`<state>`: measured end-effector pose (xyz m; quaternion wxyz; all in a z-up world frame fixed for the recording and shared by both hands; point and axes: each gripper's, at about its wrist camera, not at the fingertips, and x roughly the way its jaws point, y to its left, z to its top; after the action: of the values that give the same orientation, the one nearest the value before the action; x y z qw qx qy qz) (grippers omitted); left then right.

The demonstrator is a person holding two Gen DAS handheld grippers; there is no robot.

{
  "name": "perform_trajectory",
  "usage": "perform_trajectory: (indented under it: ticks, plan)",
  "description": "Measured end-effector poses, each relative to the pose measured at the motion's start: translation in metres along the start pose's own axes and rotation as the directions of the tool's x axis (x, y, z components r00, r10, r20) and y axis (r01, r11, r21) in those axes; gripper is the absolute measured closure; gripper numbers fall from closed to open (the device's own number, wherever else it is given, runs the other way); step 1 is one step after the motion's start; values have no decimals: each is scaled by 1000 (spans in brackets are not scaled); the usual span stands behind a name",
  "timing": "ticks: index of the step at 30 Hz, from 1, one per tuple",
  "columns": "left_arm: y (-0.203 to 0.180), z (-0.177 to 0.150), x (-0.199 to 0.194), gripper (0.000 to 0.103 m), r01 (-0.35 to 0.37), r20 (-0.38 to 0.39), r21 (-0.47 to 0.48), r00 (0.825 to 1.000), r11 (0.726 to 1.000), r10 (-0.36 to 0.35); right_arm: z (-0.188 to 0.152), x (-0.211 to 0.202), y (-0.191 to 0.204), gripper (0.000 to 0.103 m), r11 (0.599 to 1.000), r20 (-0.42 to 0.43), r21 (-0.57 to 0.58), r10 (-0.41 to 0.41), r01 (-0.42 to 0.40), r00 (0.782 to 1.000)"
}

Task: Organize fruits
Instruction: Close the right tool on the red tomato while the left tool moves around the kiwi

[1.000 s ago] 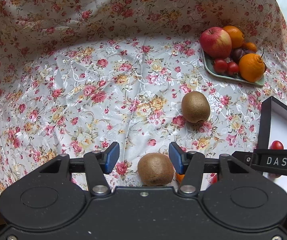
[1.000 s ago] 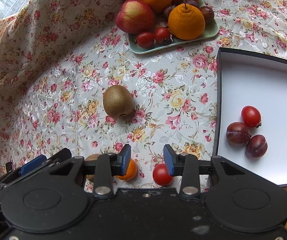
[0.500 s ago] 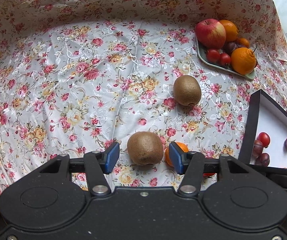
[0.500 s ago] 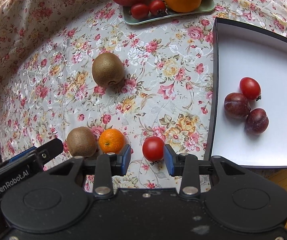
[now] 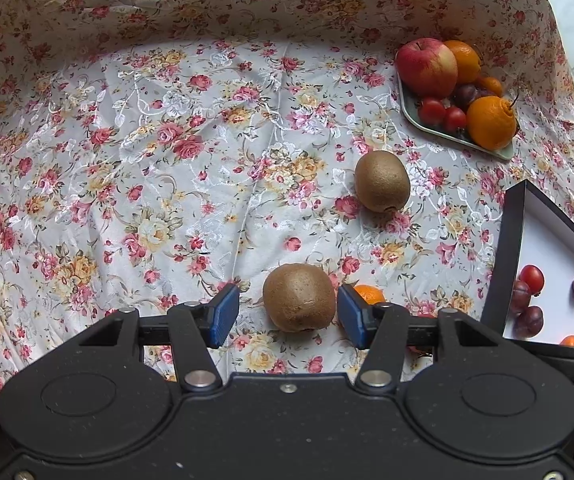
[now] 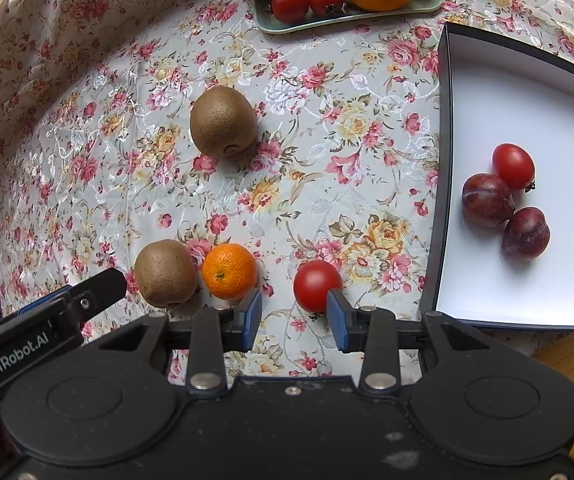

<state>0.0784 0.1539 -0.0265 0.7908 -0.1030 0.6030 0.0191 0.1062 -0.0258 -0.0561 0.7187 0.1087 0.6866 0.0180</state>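
A brown kiwi (image 5: 299, 298) lies on the flowered cloth between the blue pads of my left gripper (image 5: 287, 316). That gripper is open: the right pad is almost at the kiwi and a gap shows on the left. A small orange (image 6: 229, 270) sits beside this kiwi (image 6: 165, 272). My right gripper (image 6: 294, 320) points down with its jaws a little apart and nothing between them. A red tomato (image 6: 317, 286) lies just beyond its right pad. A second kiwi (image 6: 223, 120) rests farther out.
A green plate (image 6: 271, 24) at the back holds an apple, oranges and tomatoes. A black box with a white inside (image 6: 443, 160) stands at the right with plums and a tomato in it. A finger of the left gripper (image 6: 99, 286) shows beside the near kiwi.
The right gripper has sunk toward the cloth, so the tomato now shows beyond its tips instead of under them. The left gripper has tilted a little around the kiwi. Neither pair of jaws changed.
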Motion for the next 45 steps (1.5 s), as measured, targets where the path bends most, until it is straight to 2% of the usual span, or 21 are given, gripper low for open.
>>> perform_trajectory:
  ticks: [21,28,33,41,45]
  plan:
    - [-1,1,2,43,-37,8,24,999,999,36,4,19,1,64,1000,-38,13,-28,29,999]
    - [0,0,0,43,-30,8,33,1000,999,30,4,33,8,62,994,-30,-4,-109,109,994]
    - [8,0,-2,43,-32,9,21,999,999,32,3,56,9,63,992,-87,-3,-128,128,988]
    - [19,0,-1,43,-37,6,7,999,999,37,-3,61,25,62,984,-46,-26,-176,175,983]
    - [22,0,0,43,-41,5,4,999,999,41,-3,61,31,62,984,-39,-24,-176,175,984]
